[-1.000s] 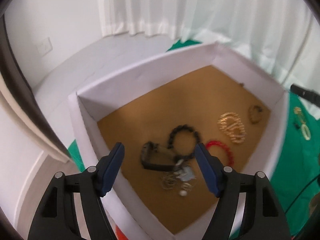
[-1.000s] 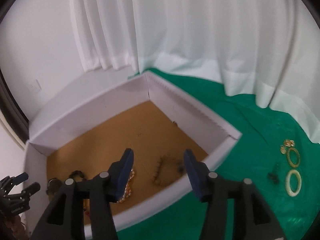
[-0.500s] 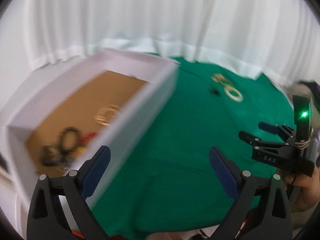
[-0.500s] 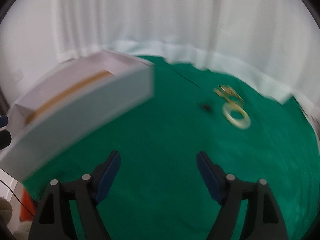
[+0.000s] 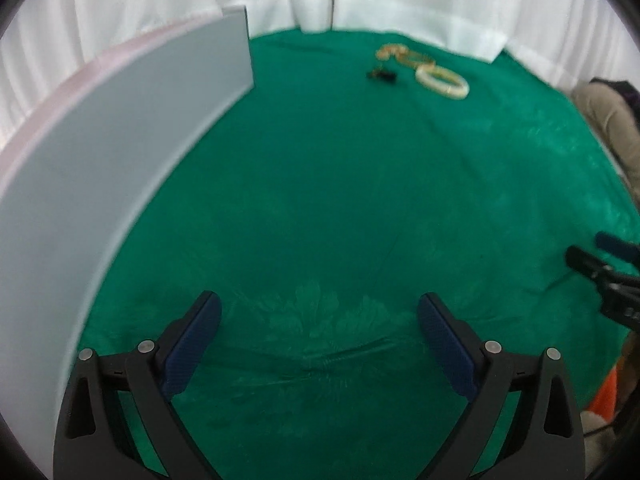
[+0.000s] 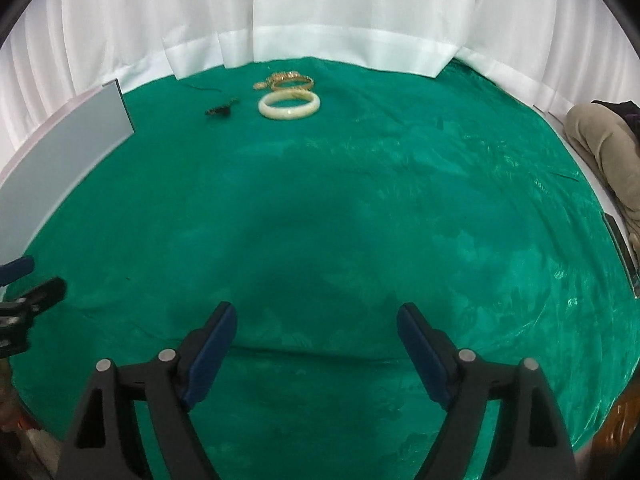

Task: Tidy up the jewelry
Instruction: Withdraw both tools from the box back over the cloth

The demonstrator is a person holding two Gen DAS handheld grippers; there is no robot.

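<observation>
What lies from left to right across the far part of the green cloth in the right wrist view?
White box → small dark piece → cream bangle, with gold jewelry just behind it → a person's tan-clad leg.

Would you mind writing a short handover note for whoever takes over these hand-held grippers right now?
Left hand-held gripper: open, empty, its jaws having just opened wider, above bare green cloth.
Right hand-held gripper: open, empty, likewise just opened wider.
White box: on the left; its inside is hidden in the current views.
Left to do: white bangle, gold bangles and a small dark piece lie on the cloth at the far side, near the curtain.
Done: cannot tell from here.
</observation>
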